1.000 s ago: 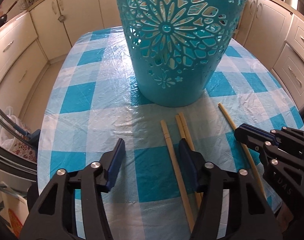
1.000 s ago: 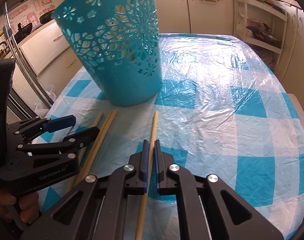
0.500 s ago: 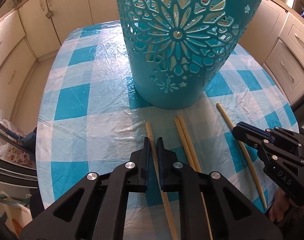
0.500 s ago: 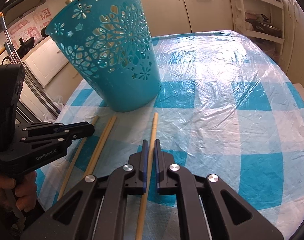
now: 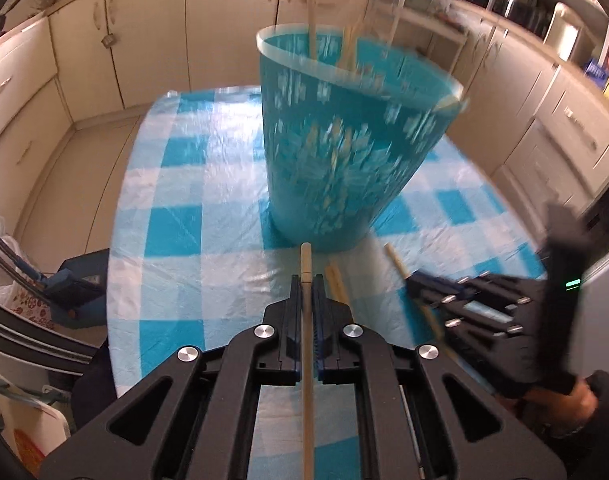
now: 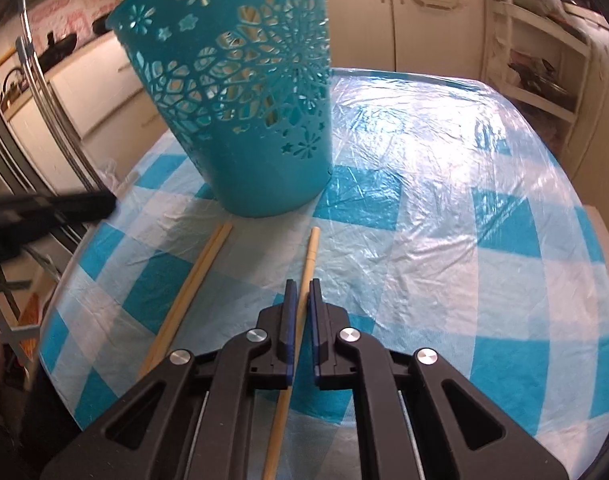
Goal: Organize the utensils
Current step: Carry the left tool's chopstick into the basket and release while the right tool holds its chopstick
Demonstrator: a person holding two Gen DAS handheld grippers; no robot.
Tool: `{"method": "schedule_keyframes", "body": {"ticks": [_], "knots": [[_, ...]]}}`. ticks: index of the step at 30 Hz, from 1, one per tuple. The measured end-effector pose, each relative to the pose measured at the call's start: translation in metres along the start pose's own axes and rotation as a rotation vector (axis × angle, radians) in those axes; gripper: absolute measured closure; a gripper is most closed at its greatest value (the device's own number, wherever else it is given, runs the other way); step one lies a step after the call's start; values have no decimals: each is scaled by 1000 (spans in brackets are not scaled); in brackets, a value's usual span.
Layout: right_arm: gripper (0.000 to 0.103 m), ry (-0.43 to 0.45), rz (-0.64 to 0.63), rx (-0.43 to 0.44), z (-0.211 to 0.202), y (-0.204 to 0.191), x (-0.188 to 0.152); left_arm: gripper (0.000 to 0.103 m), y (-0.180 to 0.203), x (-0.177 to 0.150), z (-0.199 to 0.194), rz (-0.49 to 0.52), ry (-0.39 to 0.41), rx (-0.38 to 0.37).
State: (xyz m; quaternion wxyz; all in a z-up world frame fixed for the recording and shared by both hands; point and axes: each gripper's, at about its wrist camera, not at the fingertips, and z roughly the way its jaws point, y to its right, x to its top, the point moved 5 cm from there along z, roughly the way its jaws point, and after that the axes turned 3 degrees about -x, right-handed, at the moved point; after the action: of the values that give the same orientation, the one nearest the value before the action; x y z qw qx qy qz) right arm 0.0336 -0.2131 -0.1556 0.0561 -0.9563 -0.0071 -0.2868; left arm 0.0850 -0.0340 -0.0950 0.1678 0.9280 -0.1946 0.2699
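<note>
I see a teal cut-out basket [image 6: 240, 92] upright on the checked cloth – chopsticks inside. Two pale chopsticks [image 6: 192, 284] lie paired before it; two more are clamped, one per gripper.

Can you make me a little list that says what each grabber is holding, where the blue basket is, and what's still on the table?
left gripper: shut on a chopstick
right gripper: shut on another chopstick
basket: teal, cut-out flower pattern, standing on the table, some sticks already poking out the top
still lying on the table: a pair of chopsticks side by side, near the basket's foot
table cover: blue and white checks under clear plastic
</note>
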Motion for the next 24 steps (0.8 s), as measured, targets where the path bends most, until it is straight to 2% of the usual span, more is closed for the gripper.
{"method": "schedule_keyframes", "body": {"ticks": [6,12,15,18,24], "knots": [[96,23,45,52,2,9,0,98,9,53,-68,-33,198,-79],[96,26,53,56,3,11,0,98,27,109,-107,-25,385,-107],[96,24,83,88,2,14,-2,98,33,131,-118,-32,476,-96],[96,24,103,111,2,17,-2,98,37,156,-124,-55,583,-49],[96,24,126,136,1,19,-3,98,38,192,-110,-90,711,51]]}}
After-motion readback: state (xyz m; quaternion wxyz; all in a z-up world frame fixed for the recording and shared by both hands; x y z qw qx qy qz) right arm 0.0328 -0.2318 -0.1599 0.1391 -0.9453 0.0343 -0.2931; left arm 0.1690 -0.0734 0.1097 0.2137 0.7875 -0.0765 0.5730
